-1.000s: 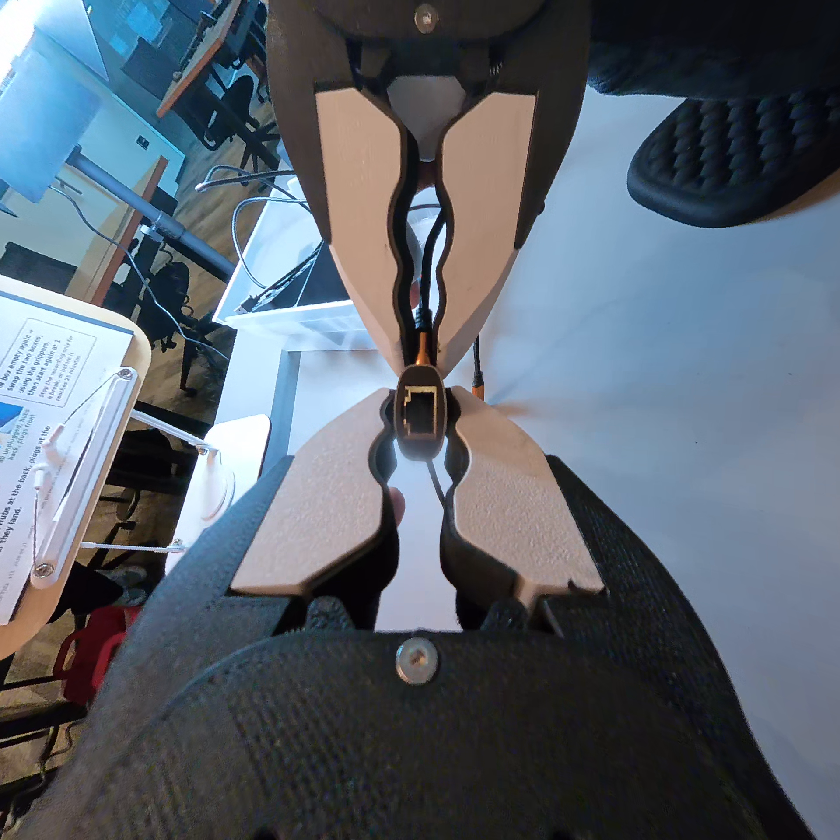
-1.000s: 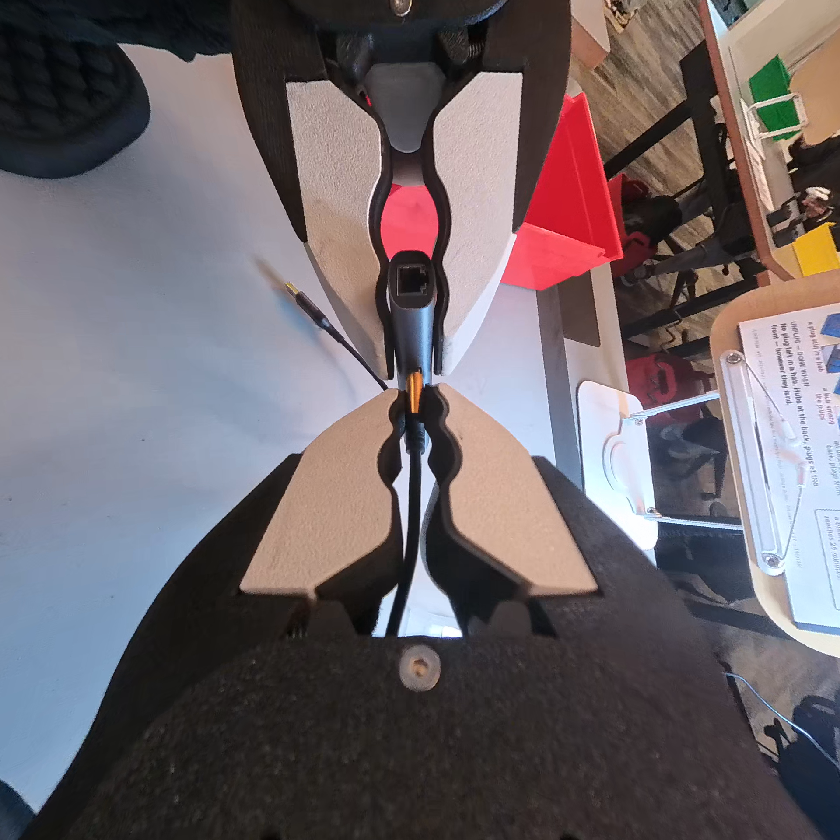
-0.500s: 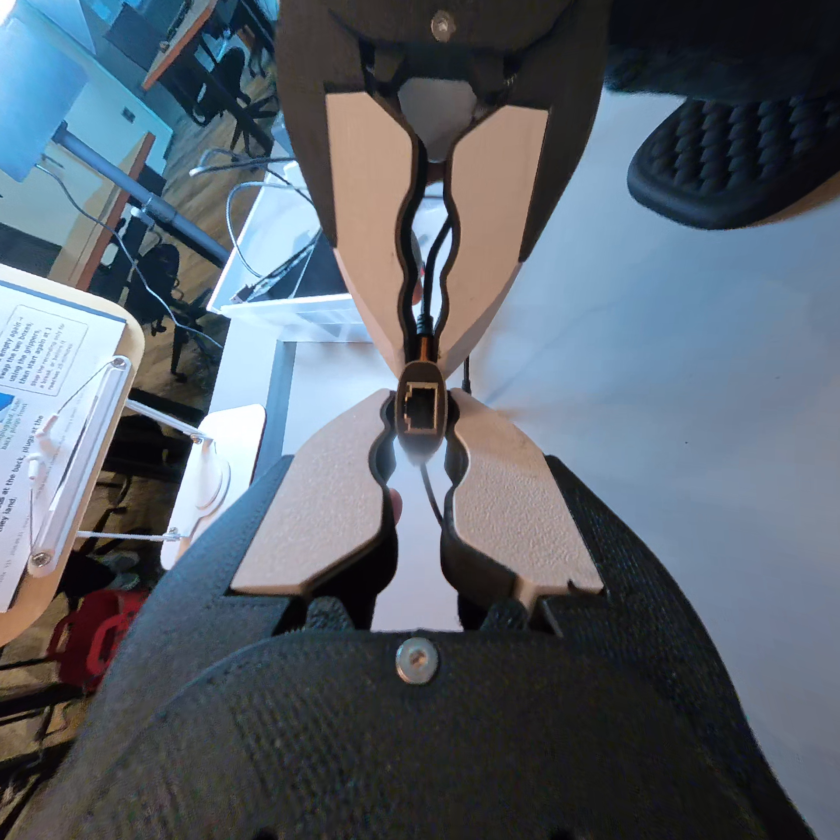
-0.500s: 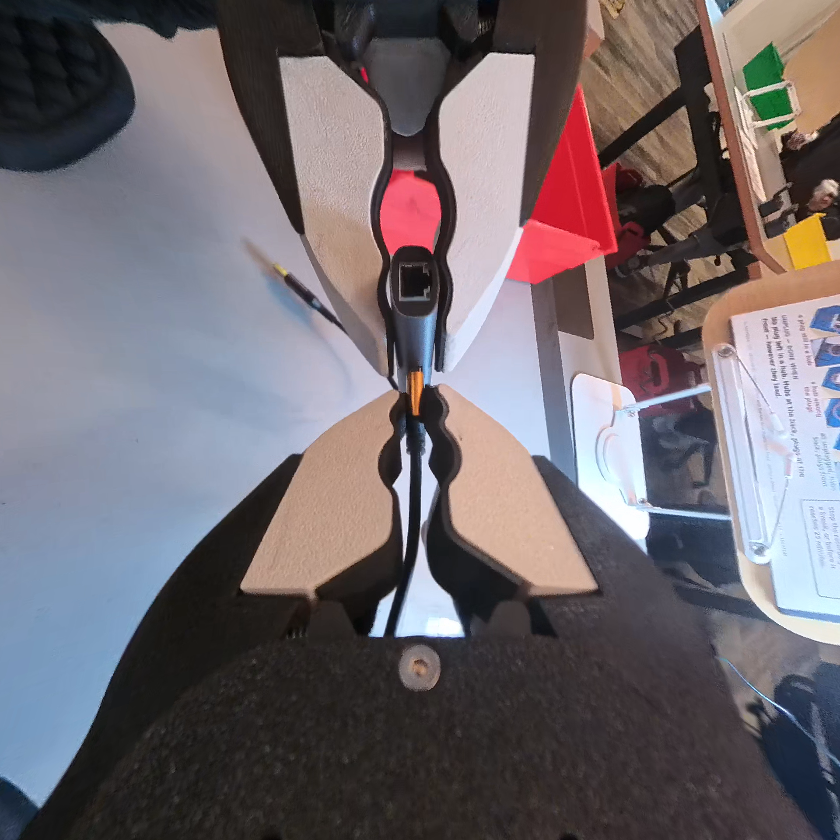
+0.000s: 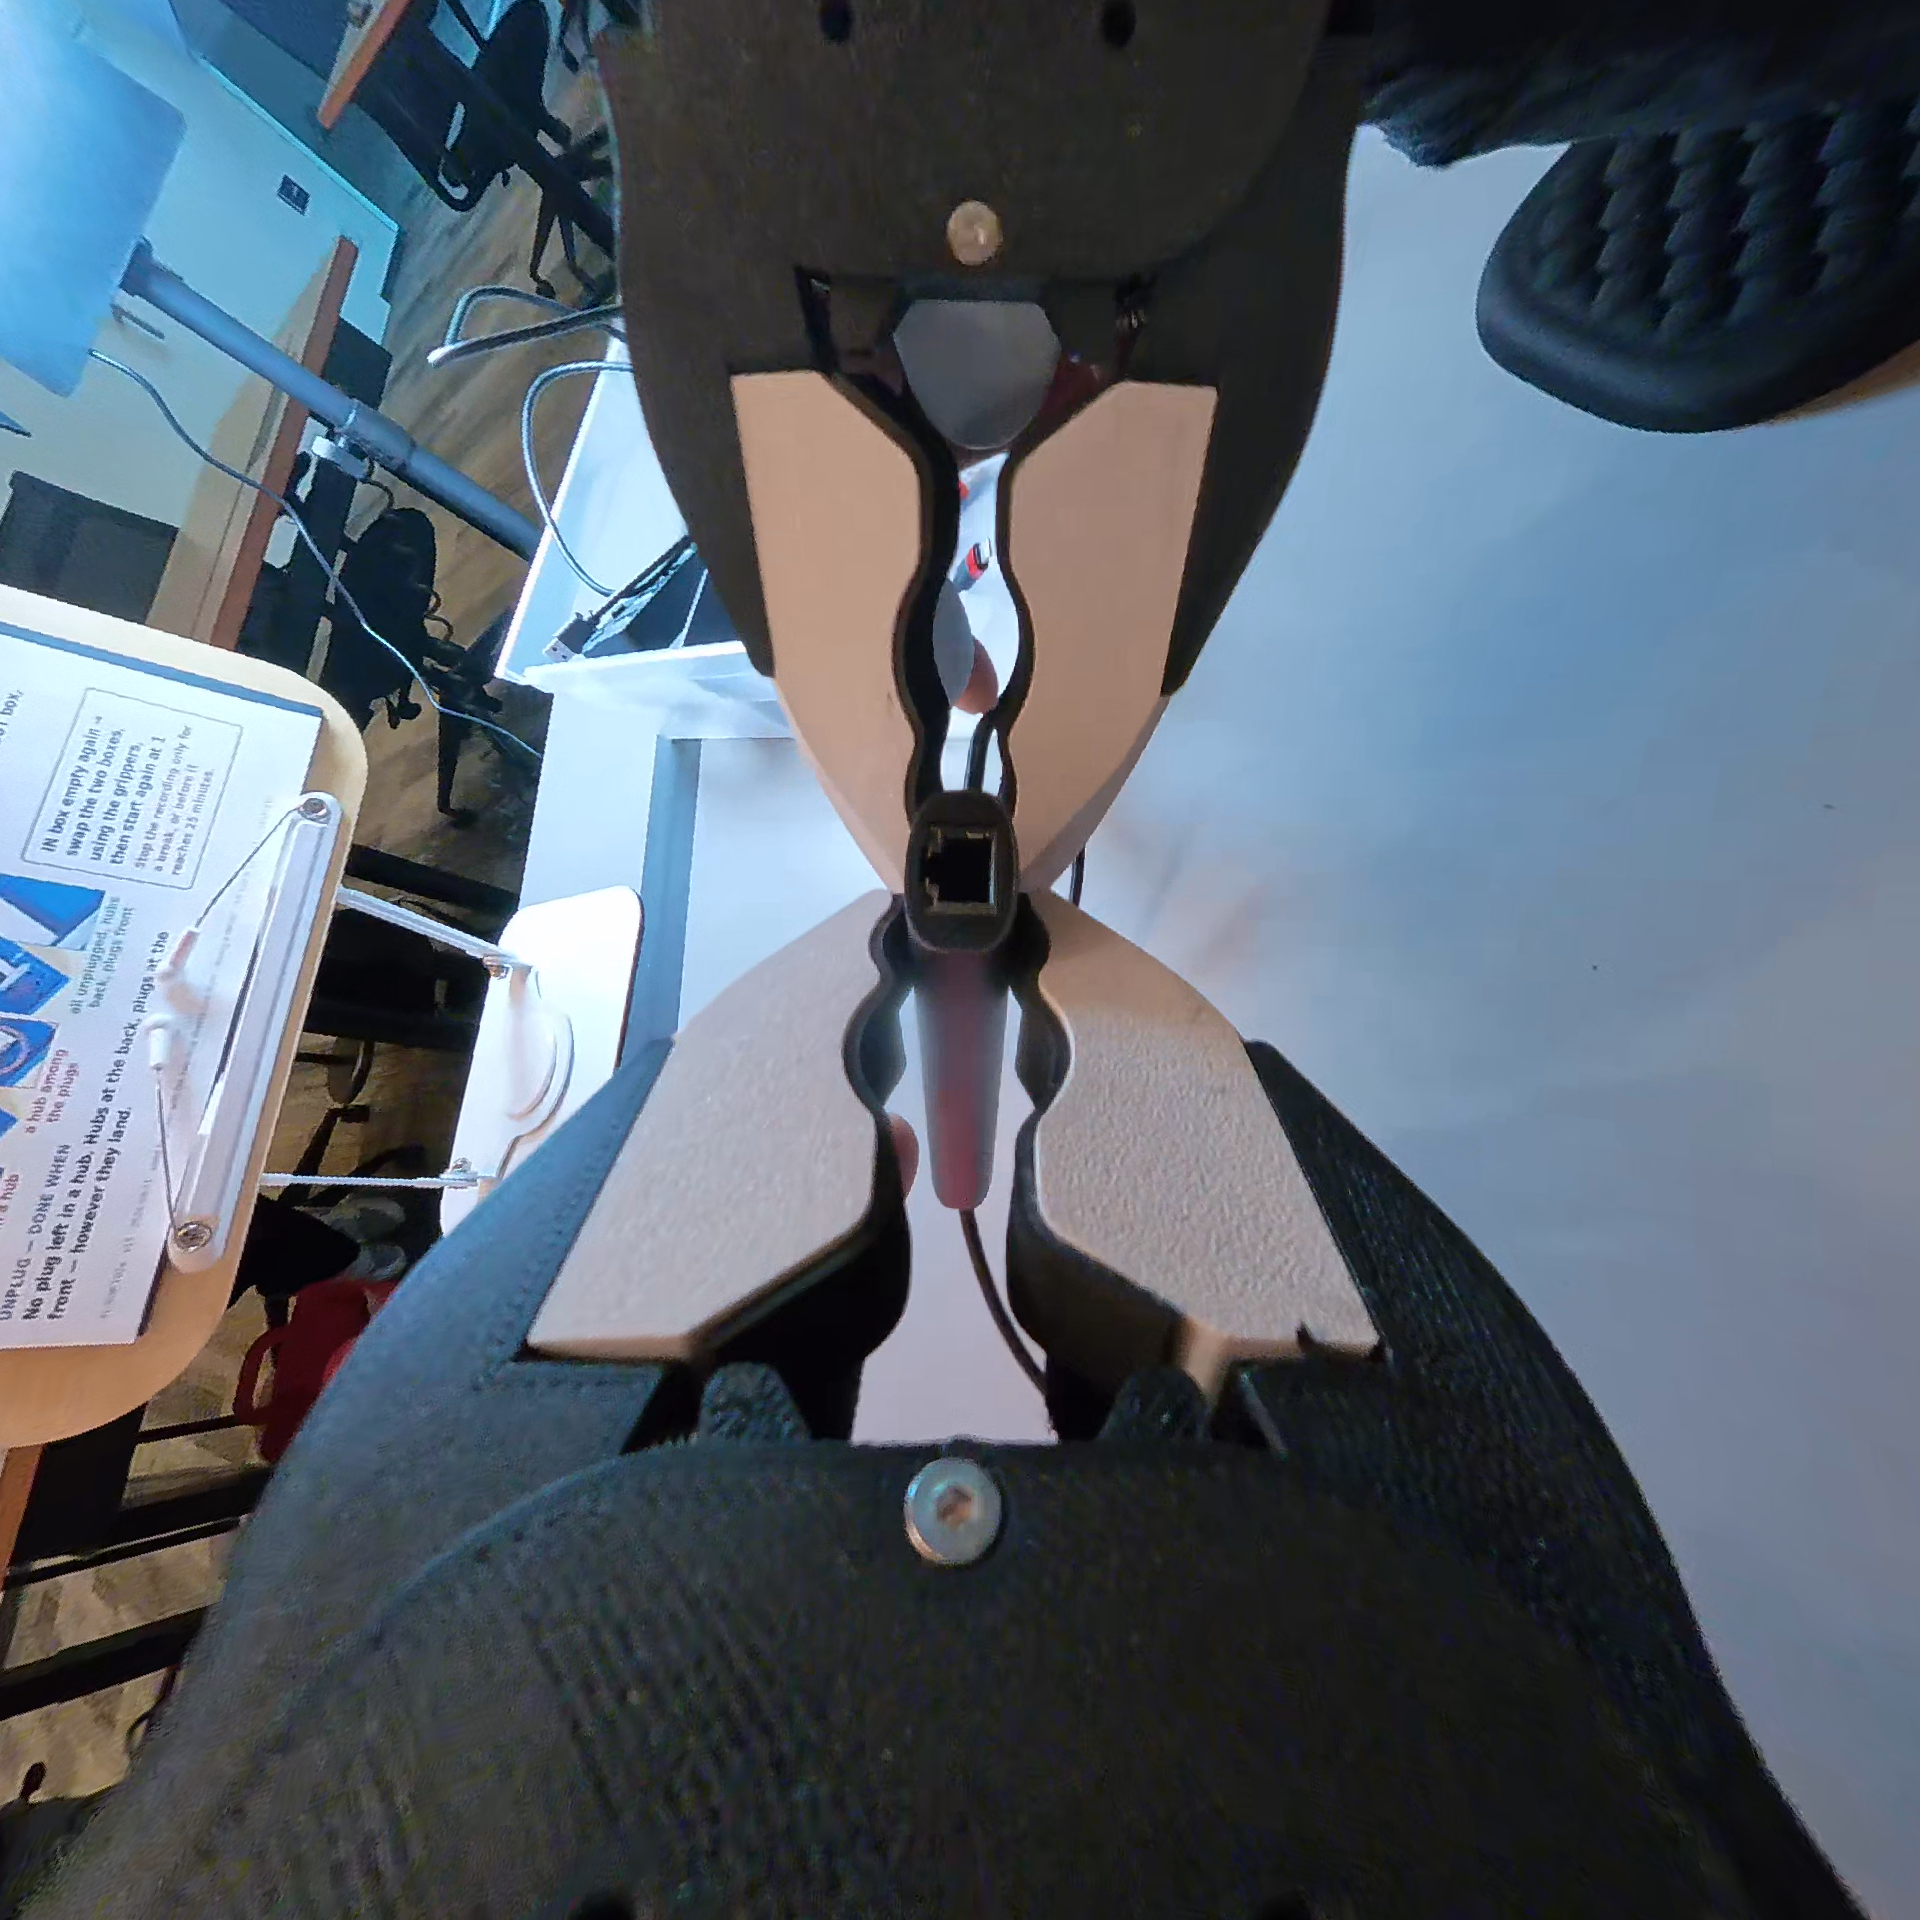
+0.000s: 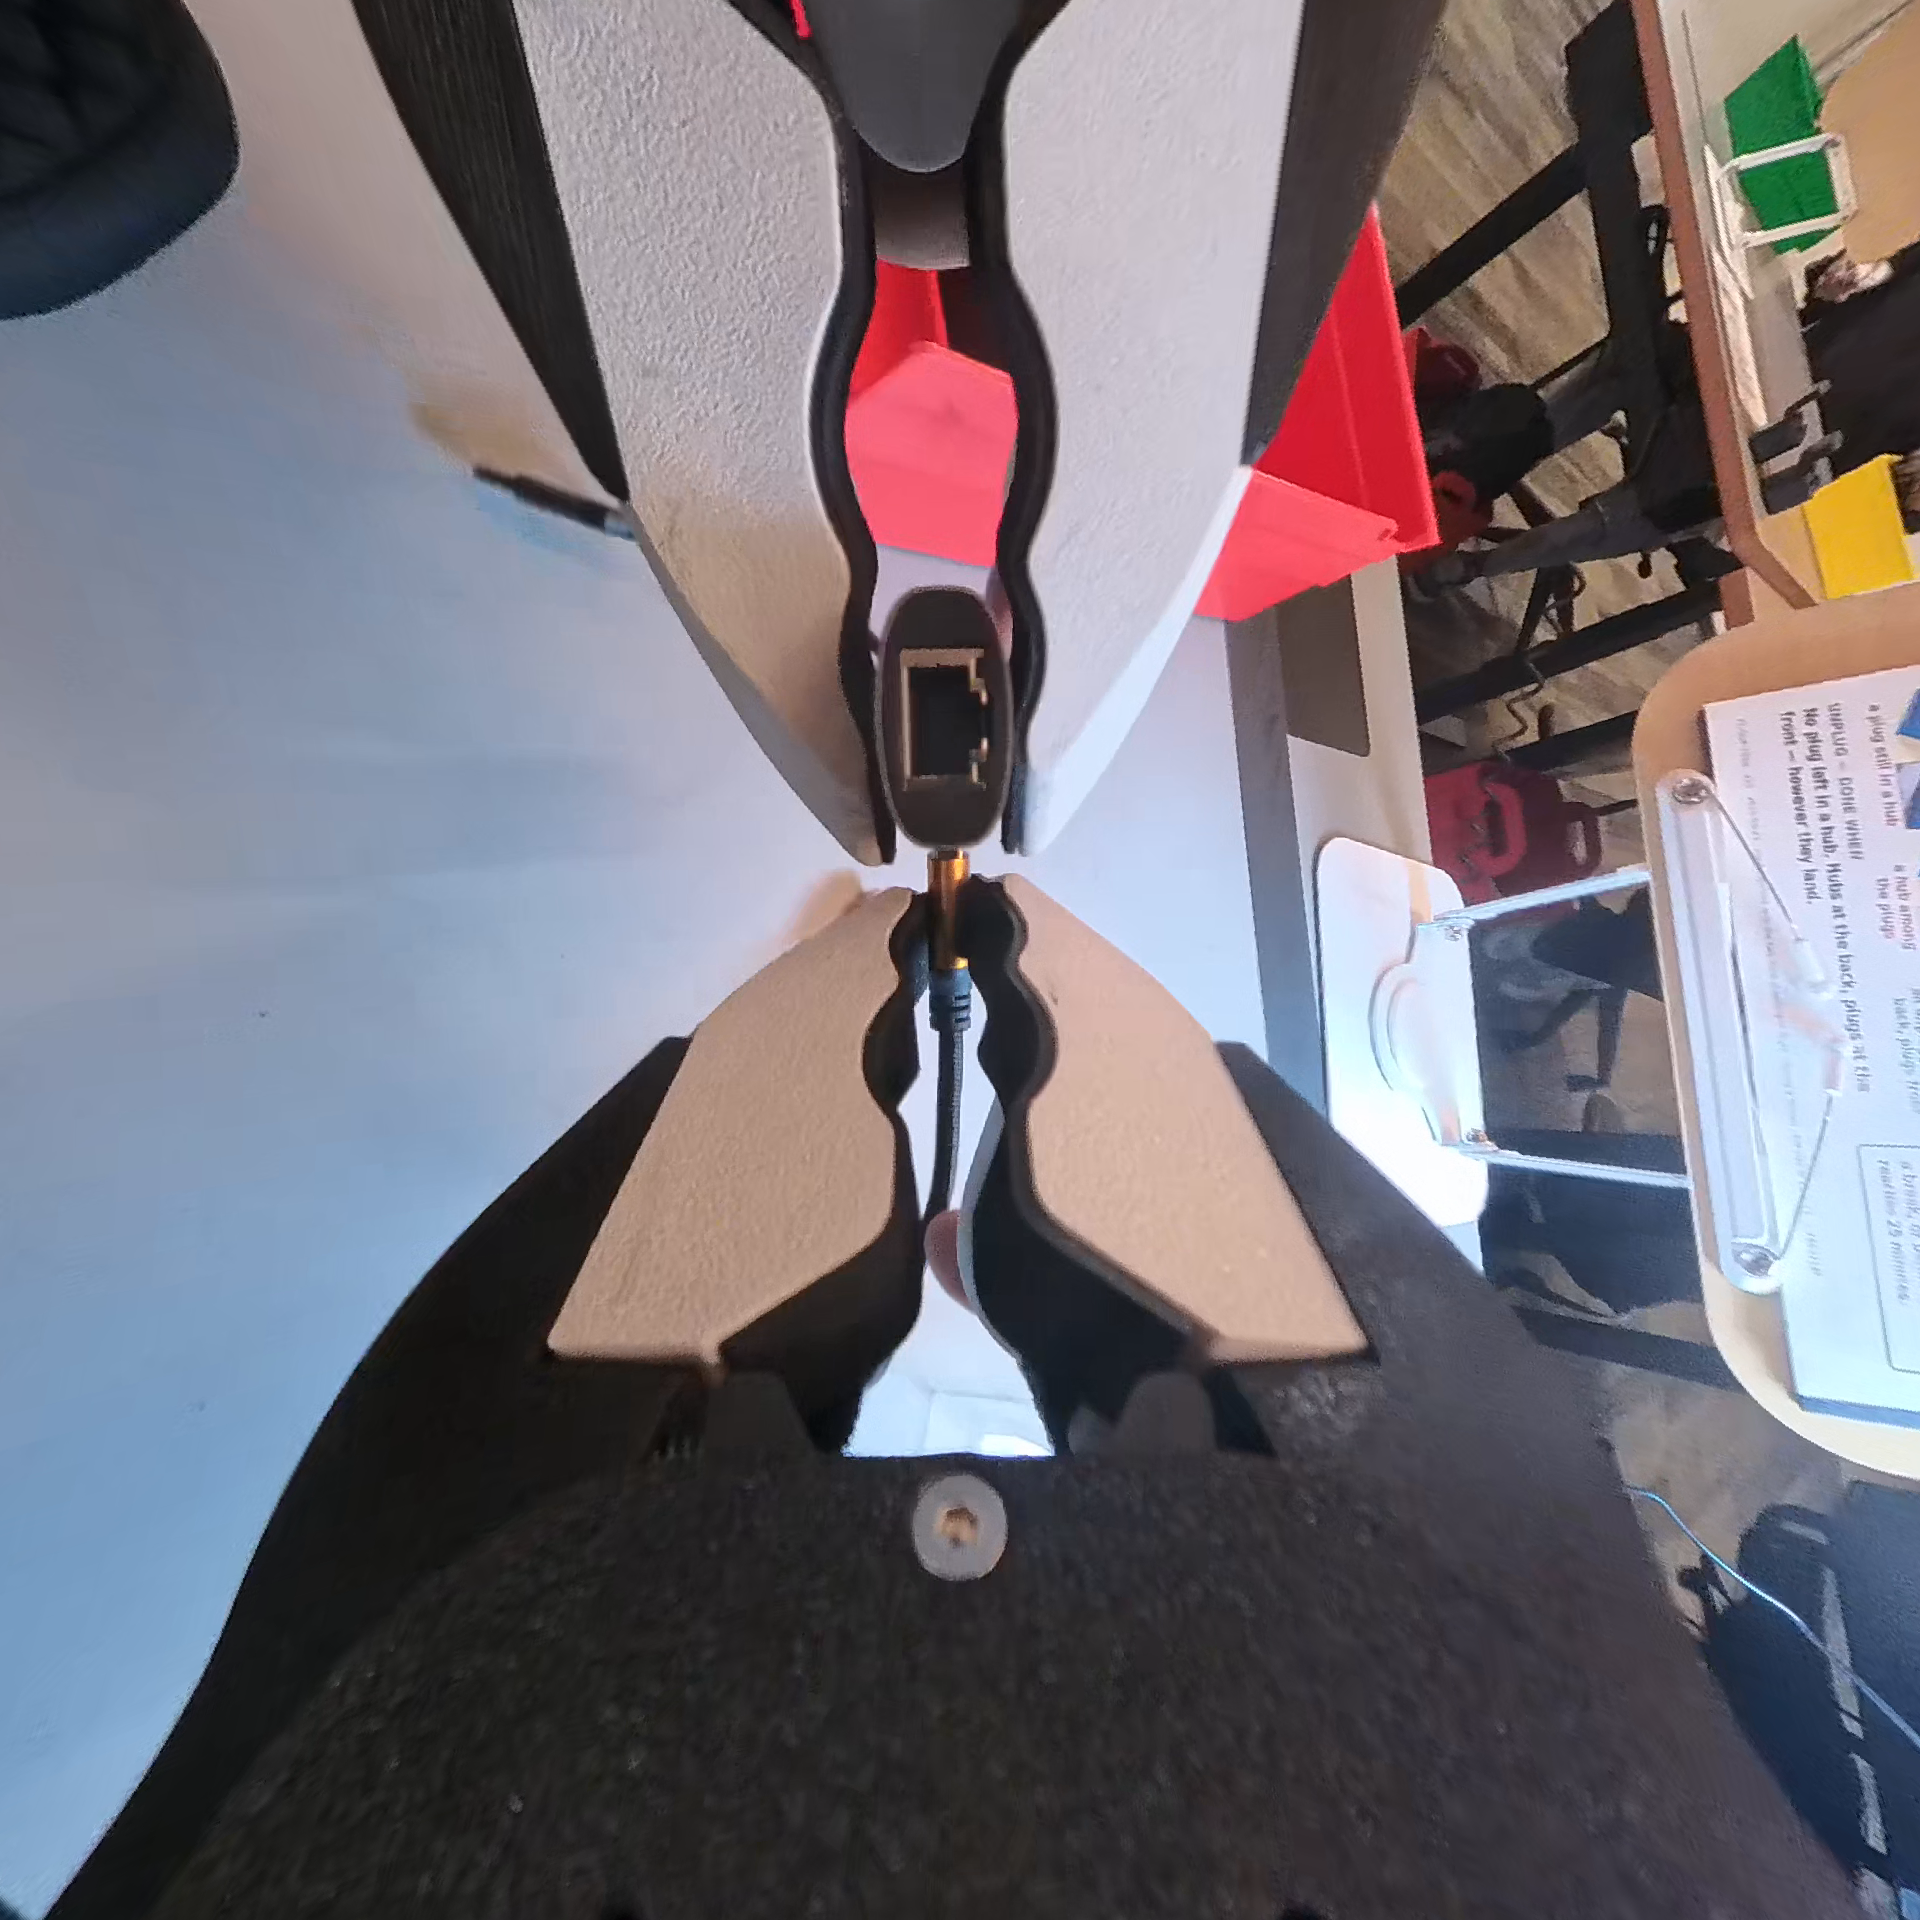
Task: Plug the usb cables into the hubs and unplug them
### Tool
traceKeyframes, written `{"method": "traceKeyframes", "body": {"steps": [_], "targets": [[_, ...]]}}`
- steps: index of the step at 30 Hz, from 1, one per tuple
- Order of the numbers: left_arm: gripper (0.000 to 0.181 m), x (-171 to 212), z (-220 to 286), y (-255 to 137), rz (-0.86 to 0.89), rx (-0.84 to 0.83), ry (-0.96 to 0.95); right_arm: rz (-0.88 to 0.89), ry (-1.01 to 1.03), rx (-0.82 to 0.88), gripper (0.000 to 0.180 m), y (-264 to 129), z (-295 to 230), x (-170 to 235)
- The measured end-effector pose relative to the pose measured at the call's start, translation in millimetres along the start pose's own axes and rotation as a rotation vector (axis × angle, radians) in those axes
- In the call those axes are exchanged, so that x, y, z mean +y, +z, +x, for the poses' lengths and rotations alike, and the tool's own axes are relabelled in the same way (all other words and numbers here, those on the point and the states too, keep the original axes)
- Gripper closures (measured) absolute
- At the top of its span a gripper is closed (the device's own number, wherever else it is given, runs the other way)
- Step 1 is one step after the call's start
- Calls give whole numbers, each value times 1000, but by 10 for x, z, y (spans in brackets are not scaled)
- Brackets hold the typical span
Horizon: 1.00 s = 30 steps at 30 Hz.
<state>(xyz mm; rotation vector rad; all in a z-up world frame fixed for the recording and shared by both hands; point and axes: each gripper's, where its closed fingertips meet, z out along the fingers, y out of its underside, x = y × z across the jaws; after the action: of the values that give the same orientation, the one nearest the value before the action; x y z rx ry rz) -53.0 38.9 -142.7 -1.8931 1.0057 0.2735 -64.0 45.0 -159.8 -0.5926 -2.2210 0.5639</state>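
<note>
USB hub [image 5: 958, 883] sits pinched at the tip of my left gripper [image 5: 958, 940], its square network socket facing away from me toward my right gripper [image 5: 961, 769], both held above the white table [image 5: 1507, 935]. My left gripper is closed down to the width of the hub's dark body, and I judge that hold is there to brace it against the push or pull. My right gripper [image 6: 948, 904] is nearly closed on the gold-collared plug [image 6: 948, 883] of a braided black cable [image 6: 943, 1049], its tip just meeting the hub's underside [image 6: 943, 717]; whether it is seated I cannot tell. Nose to nose, the two grippers line plug and port on one axis. A printed instruction sheet [image 6: 1829, 914] is clipped to a wooden board at right, beyond a red bin [image 6: 1340, 488]; no brand shows on hub or cable.
</note>
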Motion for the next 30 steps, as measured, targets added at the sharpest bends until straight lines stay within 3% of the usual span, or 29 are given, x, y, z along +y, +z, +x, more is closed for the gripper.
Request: {"method": "traceKeyframes", "body": {"steps": [6, 9, 13, 17, 22, 30], "targets": [[163, -30, -19, -6, 142, 17, -49, 33, 11, -4, 172, -125, 29, -51], [143, -2, -31, 18, 163, 20, -100, 65, 28, -15, 172, -211, 45, -49], [164, 9, -37, 107, 169, -26, -53, 102, 43, -28, 172, -279, 58, -71], [164, -48, -79, 47, 169, -60, -21, 106, 38, 2, 172, -325, 88, -109], [164, -71, -17, 15, 186, -31, -24, -56, -5, 33, 171, -185, 49, 40], [164, -58, -51, -35, 227, 6, -42, 20, 30, -3, 171, -234, 58, -11]]}}
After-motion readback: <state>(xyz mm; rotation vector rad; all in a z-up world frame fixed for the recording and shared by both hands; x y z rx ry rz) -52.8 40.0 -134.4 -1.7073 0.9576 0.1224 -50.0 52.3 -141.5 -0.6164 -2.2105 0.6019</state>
